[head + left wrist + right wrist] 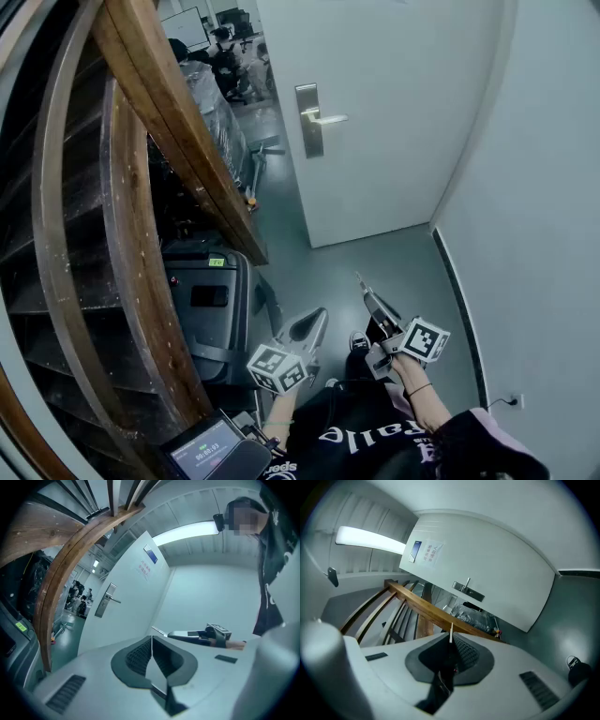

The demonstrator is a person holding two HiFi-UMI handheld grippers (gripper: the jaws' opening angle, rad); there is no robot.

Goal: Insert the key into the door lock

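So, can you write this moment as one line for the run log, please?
left gripper: shut, empty | right gripper: shut on key | door lock: well ahead of key, no contact | key: not yet inserted

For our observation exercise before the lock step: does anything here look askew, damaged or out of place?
Nothing stands out. The door looks undamaged, its handle level, and the key sticks out straight from the shut right tongs. The left tongs are shut and empty.

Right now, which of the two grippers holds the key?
The right gripper: a thin key sticks out from its closed jaws. The left gripper has its jaws shut on nothing.
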